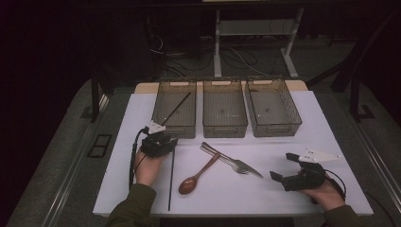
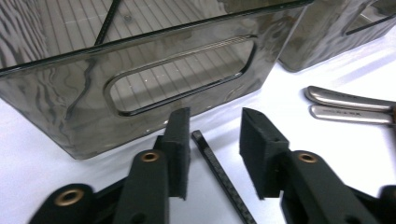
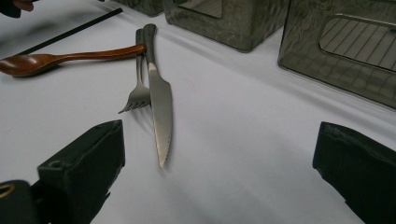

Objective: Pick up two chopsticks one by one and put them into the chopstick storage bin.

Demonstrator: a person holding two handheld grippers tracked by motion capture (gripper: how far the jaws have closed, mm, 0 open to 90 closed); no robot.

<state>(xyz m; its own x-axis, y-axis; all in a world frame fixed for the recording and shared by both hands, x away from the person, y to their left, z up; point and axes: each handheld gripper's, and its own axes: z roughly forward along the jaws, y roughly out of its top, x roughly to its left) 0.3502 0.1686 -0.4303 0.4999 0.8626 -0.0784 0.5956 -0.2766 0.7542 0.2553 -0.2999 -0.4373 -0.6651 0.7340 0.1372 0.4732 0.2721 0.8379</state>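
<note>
Tight spot is on the left: the chopstick (image 2: 219, 172) lies on the table (image 1: 283, 189) with its tip just short of the left bin (image 2: 140, 84), so that wall blocks anything pushing forward there. Mid-table is cluttered, with the spoon (image 1: 197, 175), fork (image 1: 227, 160) and knife (image 1: 236, 163) bunched together, the spoon handle touching the fork and knife handles. There's a bare strip along the bins and a wide bare patch around the right gripper (image 1: 283, 177).
</note>
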